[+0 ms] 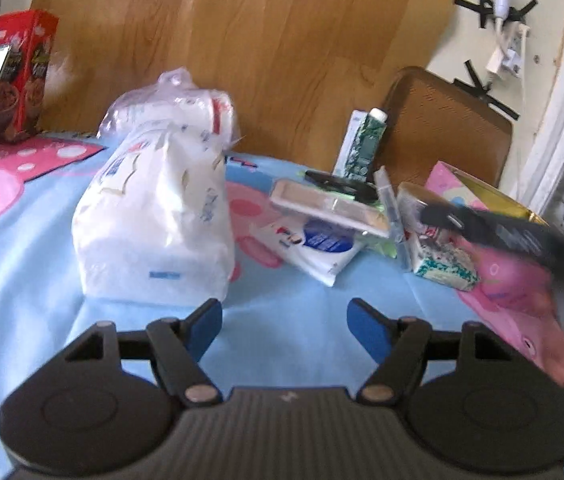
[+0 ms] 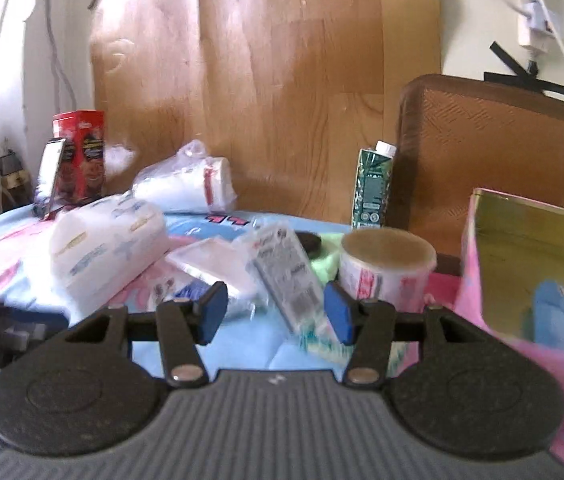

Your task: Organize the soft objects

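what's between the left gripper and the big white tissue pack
Nothing: in the left wrist view only bare blue sheet lies between the open left gripper and the big white tissue pack, which stands just ahead to its left.

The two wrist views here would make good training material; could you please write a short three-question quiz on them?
1. True or false: the left hand-held gripper is shut on the large white tissue pack.
2. Which stands upright at the back: A) the green drink carton, B) the round labelled tub, C) the wet-wipes pack?
3. Fill in: the right hand-held gripper is ____, holding nothing.

Key: 1 false, it is open and holds nothing; 2 A; 3 open.
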`<action>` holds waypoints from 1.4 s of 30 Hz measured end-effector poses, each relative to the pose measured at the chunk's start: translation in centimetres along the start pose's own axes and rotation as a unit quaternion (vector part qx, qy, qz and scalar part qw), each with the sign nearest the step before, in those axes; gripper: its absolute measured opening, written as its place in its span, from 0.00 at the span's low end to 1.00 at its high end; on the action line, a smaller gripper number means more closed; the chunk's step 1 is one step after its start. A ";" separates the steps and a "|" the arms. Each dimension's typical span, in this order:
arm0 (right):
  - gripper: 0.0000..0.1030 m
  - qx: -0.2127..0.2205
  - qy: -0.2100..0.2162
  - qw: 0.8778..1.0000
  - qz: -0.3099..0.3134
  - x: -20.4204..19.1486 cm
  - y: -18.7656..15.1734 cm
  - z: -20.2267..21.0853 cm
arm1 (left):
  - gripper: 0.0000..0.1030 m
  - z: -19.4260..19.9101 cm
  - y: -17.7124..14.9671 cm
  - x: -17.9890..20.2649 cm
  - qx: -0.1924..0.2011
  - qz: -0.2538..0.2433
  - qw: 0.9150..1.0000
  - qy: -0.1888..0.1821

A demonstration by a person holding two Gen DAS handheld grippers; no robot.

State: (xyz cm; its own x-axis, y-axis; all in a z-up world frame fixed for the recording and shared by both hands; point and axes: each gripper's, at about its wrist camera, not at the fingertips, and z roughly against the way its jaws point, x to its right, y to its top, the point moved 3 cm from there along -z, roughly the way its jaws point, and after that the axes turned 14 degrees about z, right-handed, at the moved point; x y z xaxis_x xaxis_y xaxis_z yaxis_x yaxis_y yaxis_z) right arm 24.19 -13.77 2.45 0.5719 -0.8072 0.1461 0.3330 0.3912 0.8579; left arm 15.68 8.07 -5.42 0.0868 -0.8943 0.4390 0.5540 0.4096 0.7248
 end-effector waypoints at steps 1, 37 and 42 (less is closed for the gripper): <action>0.55 -0.004 -0.002 1.000 -0.005 0.0 0.5 -0.7 | 0.69 0.1 -0.1 0.2 0.006 -0.006 1.000 0.000; 0.87 -0.059 0.199 0.978 0.014 -1.1 -5.3 2.4 | 0.73 -2.2 -1.3 3.4 -0.149 0.102 0.980 -0.081; 0.85 -0.064 0.244 0.967 0.045 -2.6 -5.4 3.6 | 0.66 -2.7 -1.6 4.7 -0.149 0.086 0.982 -0.076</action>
State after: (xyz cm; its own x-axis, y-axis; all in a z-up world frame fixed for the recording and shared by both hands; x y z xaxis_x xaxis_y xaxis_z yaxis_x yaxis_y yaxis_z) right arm 18.23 -15.33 -0.80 0.8785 -0.4741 -0.0595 0.3371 0.5269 0.7802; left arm 17.45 2.76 -5.97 0.0892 -0.7702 0.6315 0.7622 0.4609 0.4546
